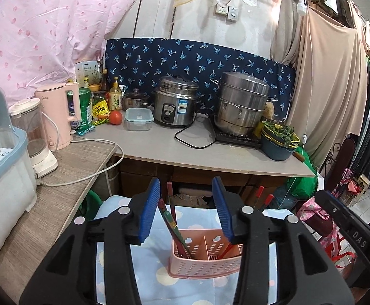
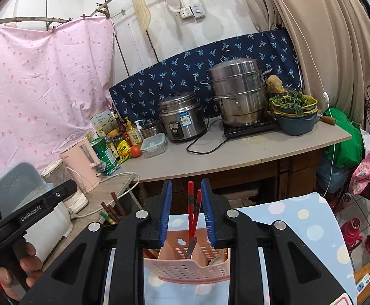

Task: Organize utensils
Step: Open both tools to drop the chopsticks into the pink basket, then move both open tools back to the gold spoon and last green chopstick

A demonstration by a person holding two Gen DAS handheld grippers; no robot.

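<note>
A pink perforated utensil basket [image 1: 205, 267] stands on a pale blue dotted cloth [image 1: 154, 261], just below both grippers. My left gripper [image 1: 186, 180] is open above it. Several dark red chopsticks [image 1: 171, 211] rise from the basket's left compartment, close to the left pad and well clear of the right one. In the right wrist view my right gripper [image 2: 187, 181] is open over the basket [image 2: 192, 269]. A pair of red chopsticks [image 2: 194, 211] stands between its pads with a gap on each side, their tips down in a compartment. A hand [image 2: 30, 267] holds the left gripper at the lower left.
Beyond the basket runs a grey counter [image 1: 159, 150] with a rice cooker [image 1: 176, 108], a steel steamer pot [image 1: 243, 104], a pink kettle [image 1: 58, 114], a clear lidded box [image 1: 138, 119] and a blue bowl of greens [image 1: 280, 139]. A white cord [image 1: 101, 167] droops off the left shelf.
</note>
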